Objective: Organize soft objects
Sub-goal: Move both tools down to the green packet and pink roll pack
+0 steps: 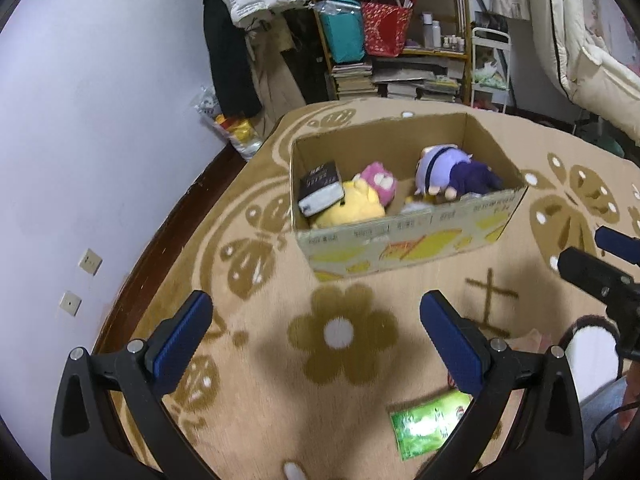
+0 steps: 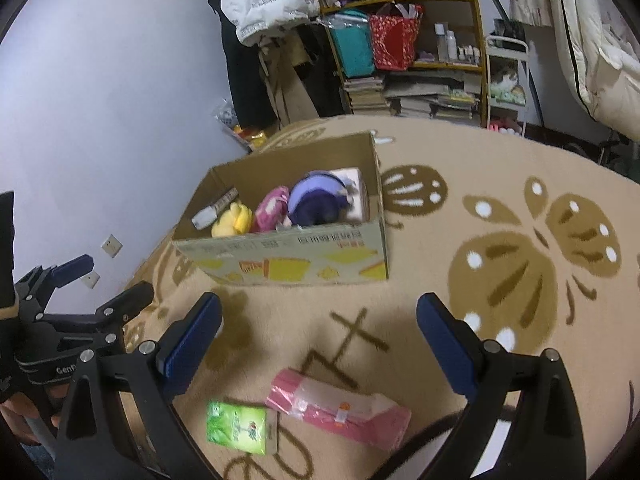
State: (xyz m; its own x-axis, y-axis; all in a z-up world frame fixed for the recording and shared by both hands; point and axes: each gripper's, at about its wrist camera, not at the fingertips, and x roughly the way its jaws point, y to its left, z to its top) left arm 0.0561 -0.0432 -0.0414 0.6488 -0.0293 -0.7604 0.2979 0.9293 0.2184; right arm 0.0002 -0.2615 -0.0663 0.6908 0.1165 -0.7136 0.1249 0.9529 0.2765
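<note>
Both claws are hanging wide open over the rug, and neither one is holding anything. The left claw (image 1: 316, 334) is pointing at a brown flower on the tan rug (image 1: 400, 292). The cardboard box (image 1: 404, 236) is sitting ahead of it, well past the blue fingertips (image 1: 188, 332). Inside the box a yellow plush toy (image 1: 352, 206) is lying on the left, touching a pink plush toy (image 1: 380, 184). A dark book (image 1: 322, 192) is leaning on top of the yellow one. A purple plush doll (image 1: 452, 174) is lying on the right side of the box.

The right claw (image 2: 318, 338) is hanging over a pink packet (image 2: 340, 404), which is lying just below and between its fingers. A green packet (image 2: 236, 428) is lying just beside the pink one, nearer the left finger. From the left claw, the green packet is sitting low by its right finger.

There is bare rug between both claws and the box. The near wall of the box is standing up straight, and its top is open. To the left the rug is ending near the pale wall (image 1: 100, 120). To the right of the box the rug is running on, wide and flat.
</note>
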